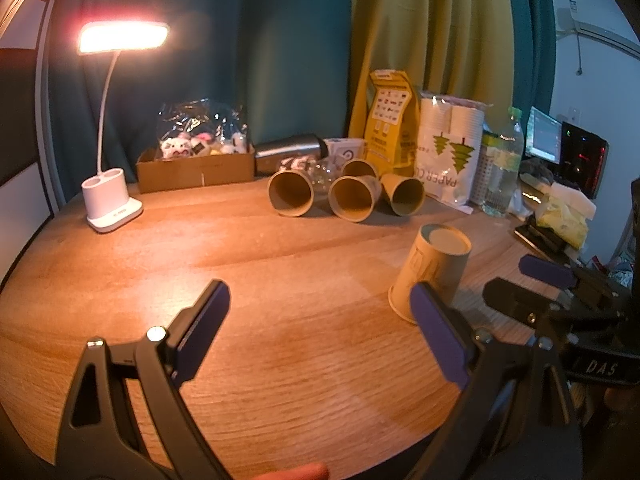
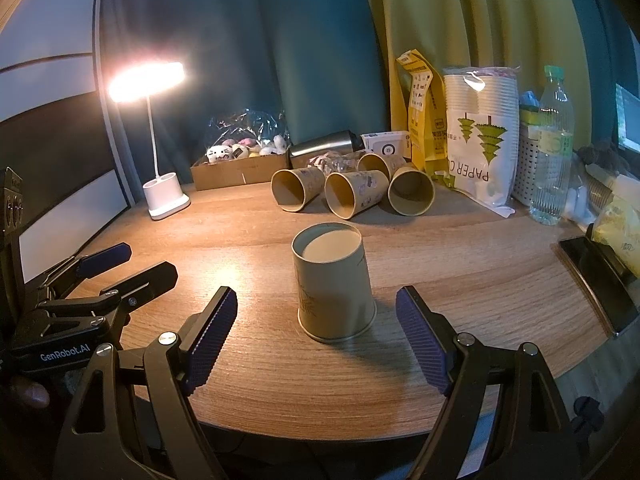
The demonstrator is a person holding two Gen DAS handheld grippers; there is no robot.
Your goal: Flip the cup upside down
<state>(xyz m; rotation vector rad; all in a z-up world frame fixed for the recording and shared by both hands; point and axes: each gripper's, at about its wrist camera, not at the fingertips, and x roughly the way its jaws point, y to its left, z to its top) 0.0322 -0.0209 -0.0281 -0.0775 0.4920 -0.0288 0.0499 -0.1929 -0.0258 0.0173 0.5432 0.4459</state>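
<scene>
**Cup stands upside down, both grippers empty**

Your left gripper [image 1: 320, 332] is wide open over the bare table [image 1: 280, 264] and holds nothing. To its right, the paper cup [image 2: 334, 288] stands upside down, rim on the wood. Your right gripper [image 2: 316, 340] is wide open too, a finger on each side of the cup, not touching it.

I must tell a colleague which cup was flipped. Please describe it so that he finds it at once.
On the wooden table, find the lit desk lamp and the four cups lying sideways at the back. The flipped cup stands alone nearer the front edge, mouth down, flat base up.
</scene>
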